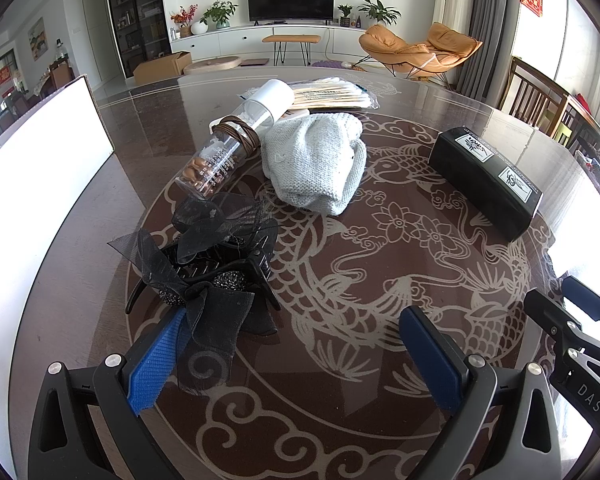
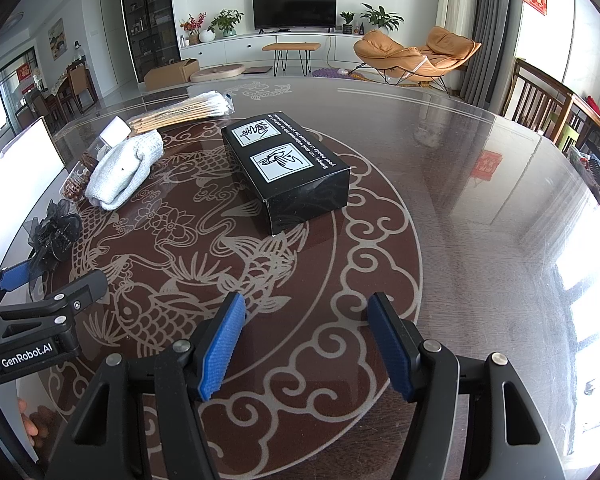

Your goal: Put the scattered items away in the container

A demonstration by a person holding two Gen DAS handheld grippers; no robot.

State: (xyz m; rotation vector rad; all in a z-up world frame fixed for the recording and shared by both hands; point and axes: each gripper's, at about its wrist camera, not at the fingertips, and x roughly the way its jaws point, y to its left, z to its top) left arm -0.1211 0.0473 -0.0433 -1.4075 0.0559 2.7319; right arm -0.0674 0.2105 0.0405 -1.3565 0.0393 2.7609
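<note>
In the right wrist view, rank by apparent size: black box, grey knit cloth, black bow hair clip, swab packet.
As they look in that view:
1. black box, clearly largest
2. grey knit cloth
3. swab packet and black bow hair clip: too alike to rank; the packet lies farther off, so it may really be bigger.

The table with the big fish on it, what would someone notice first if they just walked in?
Probably the black box with white hand drawings, alone in the middle of the fish-patterned table. Next, the frilly black hair clip right in front of the open left gripper, its ribbon lying against the left fingertip. Behind it lie a grey knitted cloth and a clear bottle on its side.
</note>
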